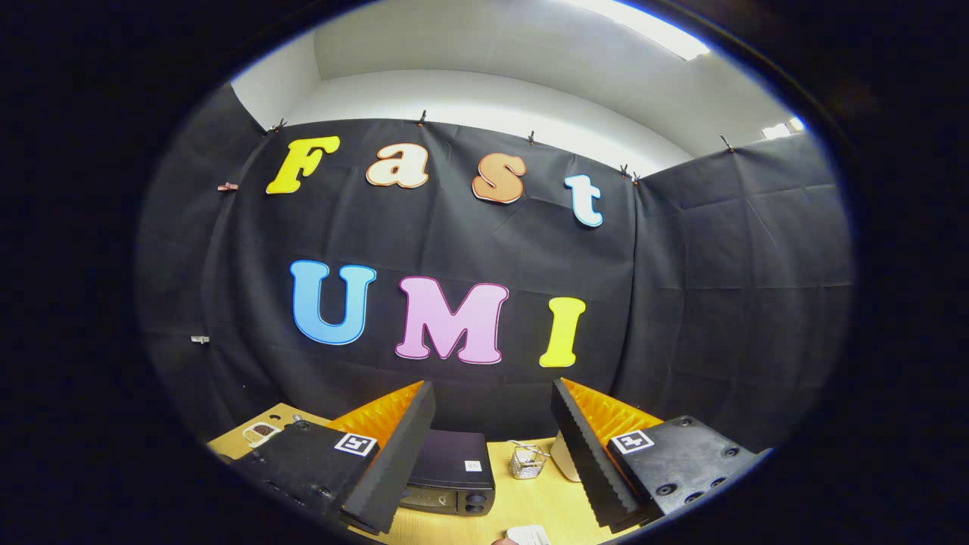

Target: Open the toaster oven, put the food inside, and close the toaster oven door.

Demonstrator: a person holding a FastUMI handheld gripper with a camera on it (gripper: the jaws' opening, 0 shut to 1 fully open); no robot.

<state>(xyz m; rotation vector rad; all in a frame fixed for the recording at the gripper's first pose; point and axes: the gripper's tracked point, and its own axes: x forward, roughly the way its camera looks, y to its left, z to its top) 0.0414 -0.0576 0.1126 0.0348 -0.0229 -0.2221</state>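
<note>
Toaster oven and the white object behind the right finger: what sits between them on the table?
In the gripper view, a small wire basket stands on the wooden table between the toaster oven and the white object. The gripper hangs open above, holding nothing.

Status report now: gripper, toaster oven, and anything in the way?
Gripper open, holding nothing, high above the table. Toaster oven ahead between the fingers, door looks shut. Small wire basket beside it, not blocking.

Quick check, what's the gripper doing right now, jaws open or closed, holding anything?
Gripper: jaws open wide, holding nothing, raised above the wooden table, with the toaster oven beyond and below the gap between them.
</note>
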